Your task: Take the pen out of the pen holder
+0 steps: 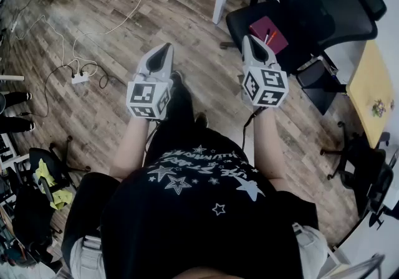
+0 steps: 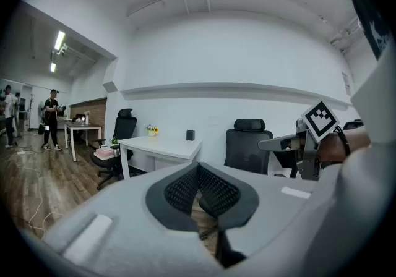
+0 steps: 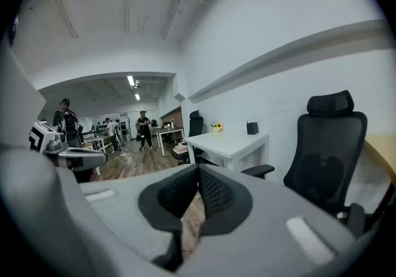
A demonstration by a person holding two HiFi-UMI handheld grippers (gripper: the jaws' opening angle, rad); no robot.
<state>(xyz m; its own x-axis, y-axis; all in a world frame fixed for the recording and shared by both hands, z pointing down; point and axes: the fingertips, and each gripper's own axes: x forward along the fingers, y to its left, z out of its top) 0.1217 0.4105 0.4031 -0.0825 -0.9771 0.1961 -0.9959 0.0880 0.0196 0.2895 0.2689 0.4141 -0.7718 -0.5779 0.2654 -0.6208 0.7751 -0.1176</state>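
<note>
Office: wood-plank floor (image 1: 81, 28), white desk (image 2: 162, 145), black chair (image 1: 336, 4) bearing maroon notebook (image 1: 260, 26), maybe pens (image 1: 270, 36).

Floor (image 1: 93, 16): brown wood planks.
Power strip (image 1: 80, 76): white, lying on the floor at the left.
Black office chair (image 1: 324, 4): upper right, with a maroon notebook (image 1: 268, 33) on its seat.
White desk (image 2: 162, 146): by the wall, with yellow flowers (image 2: 151, 129) on top.
Yellow table (image 1: 369, 91): at the far right edge.
</note>
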